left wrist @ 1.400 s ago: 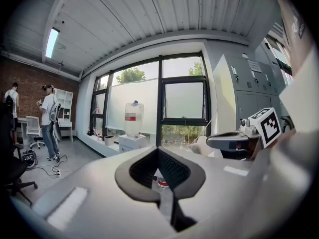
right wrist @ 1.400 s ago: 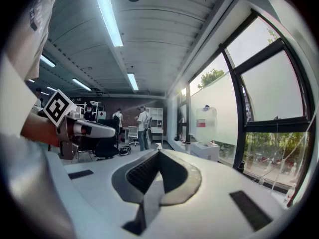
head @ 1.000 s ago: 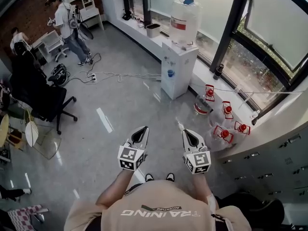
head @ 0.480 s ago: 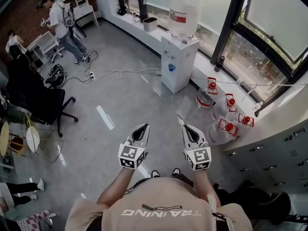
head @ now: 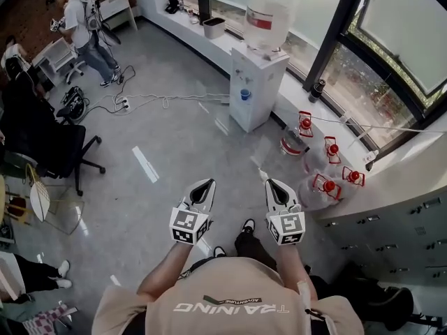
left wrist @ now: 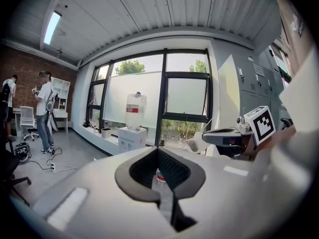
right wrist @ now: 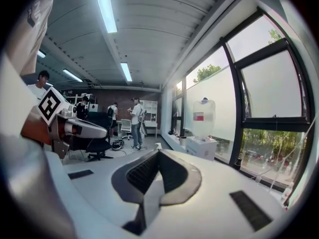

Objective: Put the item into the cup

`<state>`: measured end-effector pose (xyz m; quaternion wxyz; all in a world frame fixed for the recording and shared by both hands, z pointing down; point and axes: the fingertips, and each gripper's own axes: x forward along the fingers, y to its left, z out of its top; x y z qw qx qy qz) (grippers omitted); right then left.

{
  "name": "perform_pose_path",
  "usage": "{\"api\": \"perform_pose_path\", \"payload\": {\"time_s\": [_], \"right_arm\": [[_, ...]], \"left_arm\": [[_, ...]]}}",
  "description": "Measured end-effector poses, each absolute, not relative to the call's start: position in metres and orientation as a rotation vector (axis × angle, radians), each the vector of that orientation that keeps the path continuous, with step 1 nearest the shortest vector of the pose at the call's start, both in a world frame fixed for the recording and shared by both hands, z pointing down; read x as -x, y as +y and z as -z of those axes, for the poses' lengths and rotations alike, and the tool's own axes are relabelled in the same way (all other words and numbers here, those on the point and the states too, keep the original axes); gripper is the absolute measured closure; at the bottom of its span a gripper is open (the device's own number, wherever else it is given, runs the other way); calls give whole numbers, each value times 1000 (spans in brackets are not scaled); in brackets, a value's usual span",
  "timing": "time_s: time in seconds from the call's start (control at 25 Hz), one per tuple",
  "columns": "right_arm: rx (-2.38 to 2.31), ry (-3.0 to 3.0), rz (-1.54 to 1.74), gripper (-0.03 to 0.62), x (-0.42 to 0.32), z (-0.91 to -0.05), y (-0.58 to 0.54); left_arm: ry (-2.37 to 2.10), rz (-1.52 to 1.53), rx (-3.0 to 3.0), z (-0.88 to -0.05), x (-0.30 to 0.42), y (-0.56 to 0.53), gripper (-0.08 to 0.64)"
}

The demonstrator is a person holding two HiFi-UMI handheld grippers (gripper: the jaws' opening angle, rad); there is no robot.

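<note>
I see no task item and no cup that I can name with certainty; a small blue thing (head: 241, 95) sits on the front of the water dispenser (head: 255, 89). My left gripper (head: 203, 188) and right gripper (head: 272, 185) are held side by side at chest height over the grey floor, both pointing forward. In the left gripper view the jaws of the left gripper (left wrist: 158, 151) meet at the tips with nothing between them. In the right gripper view the right gripper (right wrist: 158, 152) is likewise shut and empty.
The white dispenser carries a large bottle (head: 267, 16) by the window. Several red-capped jugs (head: 325, 187) lie on the floor to its right. Grey lockers (head: 398, 222) line the right side. A black office chair (head: 56, 145), floor cables (head: 160, 103) and a standing person (head: 77, 23) are left.
The person holding the grippers has stepped forward, so the dispenser and jugs have shifted a little in view. Both grippers keep the same pose and stay shut.
</note>
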<state>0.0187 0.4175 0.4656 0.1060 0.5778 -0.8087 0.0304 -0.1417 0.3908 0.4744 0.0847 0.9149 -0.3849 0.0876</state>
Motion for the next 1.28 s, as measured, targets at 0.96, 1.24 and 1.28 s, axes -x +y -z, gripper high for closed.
{"api": "perform_pose_path", "payload": {"time_s": [0.96, 1.24, 1.28], "right_arm": [[-1557, -2502, -112, 581, -137, -478, 268], [-1540, -2489, -138, 581, -136, -490, 234], [-1539, -2485, -144, 581, -135, -493, 229]], "left_arm": [[-1279, -268, -2644, -475, 23, 256, 552], [-1315, -267, -2621, -480, 33, 221, 552], [-1318, -267, -2615, -482, 37, 214, 552]]}}
